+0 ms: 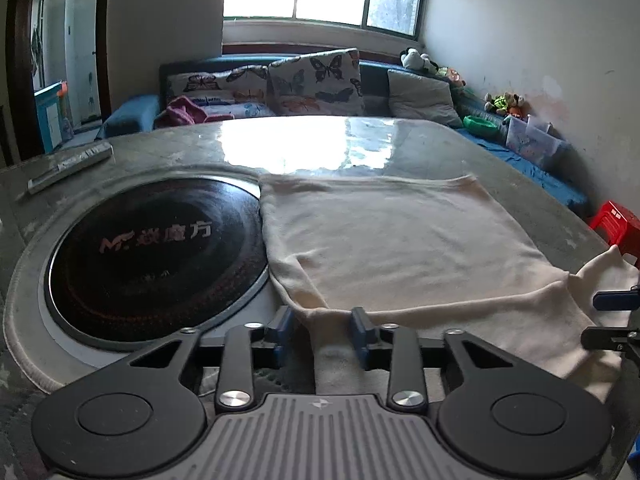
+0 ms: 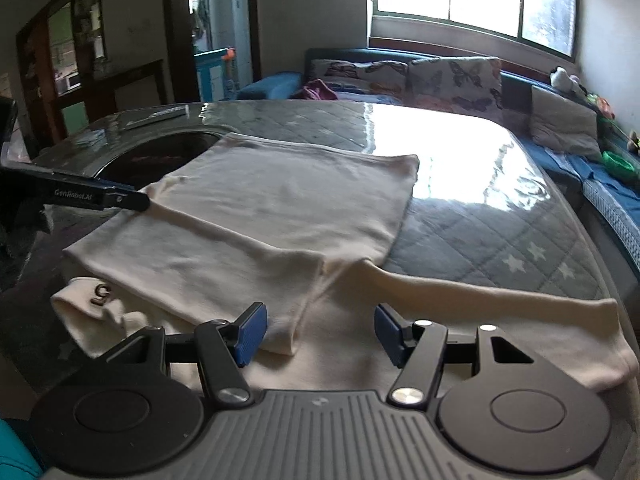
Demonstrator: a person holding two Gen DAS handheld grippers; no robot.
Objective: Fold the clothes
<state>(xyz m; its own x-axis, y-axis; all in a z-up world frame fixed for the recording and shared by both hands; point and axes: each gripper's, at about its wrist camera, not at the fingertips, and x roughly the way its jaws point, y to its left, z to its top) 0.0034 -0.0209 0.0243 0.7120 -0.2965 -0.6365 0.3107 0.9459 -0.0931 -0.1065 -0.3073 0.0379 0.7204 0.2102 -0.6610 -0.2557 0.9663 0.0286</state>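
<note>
A cream long-sleeved top (image 1: 400, 240) lies flat on the table, partly folded, and shows in the right wrist view (image 2: 260, 216) too. One sleeve (image 2: 500, 300) stretches out to the right near the table edge. My left gripper (image 1: 323, 330) is open, its blue pads either side of the garment's near edge. My right gripper (image 2: 318, 334) is open over the near part of the top, holding nothing. The left gripper's finger (image 2: 100, 198) shows at the garment's left edge.
A round black induction cooktop (image 1: 156, 252) is set into the table left of the garment. A remote control (image 1: 68, 166) lies at the far left. A sofa with butterfly cushions (image 1: 316, 82) stands behind the table. A red stool (image 1: 618, 224) stands at the right.
</note>
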